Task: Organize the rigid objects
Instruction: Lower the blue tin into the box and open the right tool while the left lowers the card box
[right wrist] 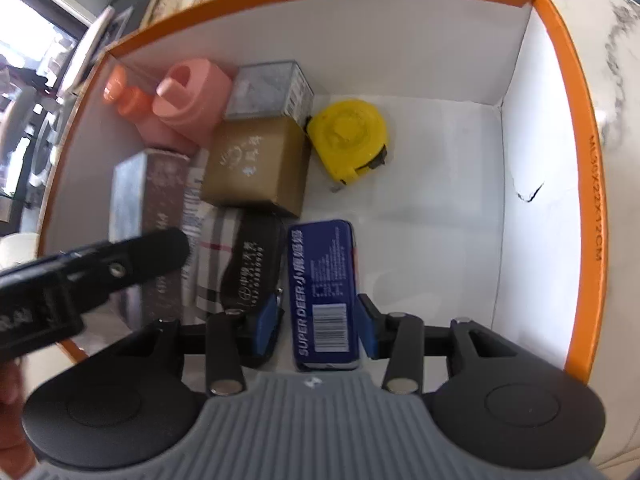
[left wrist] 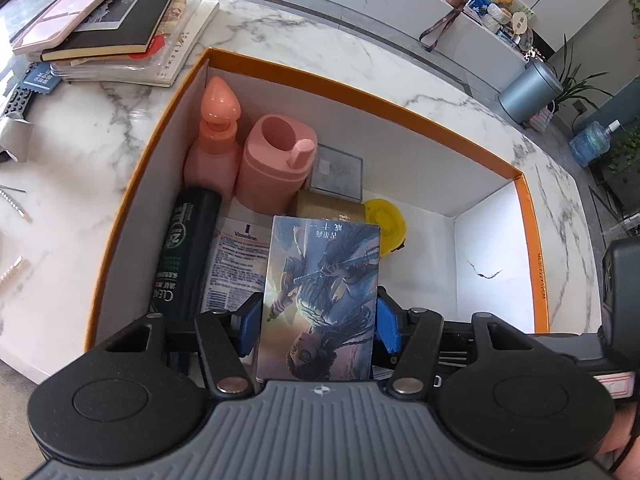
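Observation:
An orange-rimmed white box (left wrist: 360, 92) sits on the marble counter; it also shows in the right wrist view (right wrist: 560, 60). My left gripper (left wrist: 318, 320) is shut on an illustrated card box (left wrist: 320, 300), held upright over the box's left half. My right gripper (right wrist: 320, 320) is shut on a blue Super Deer tin (right wrist: 324, 292) low inside the box, beside a black pouch (right wrist: 252, 260). Inside lie a pink pump bottle (left wrist: 214, 136), a pink cup (left wrist: 276, 160), a dark tube (left wrist: 188, 252), a Vaseline pack (left wrist: 236, 260), a brown carton (right wrist: 256, 160), a grey carton (right wrist: 268, 88) and a yellow tape measure (right wrist: 348, 136).
A stack of books (left wrist: 112, 28) and a remote (left wrist: 16, 100) lie on the marble counter (left wrist: 80, 160) to the box's left. The box's right half (right wrist: 432, 208) has bare white floor with a small crack in the side wall (right wrist: 530, 194). The left gripper's arm (right wrist: 80, 272) crosses the right wrist view.

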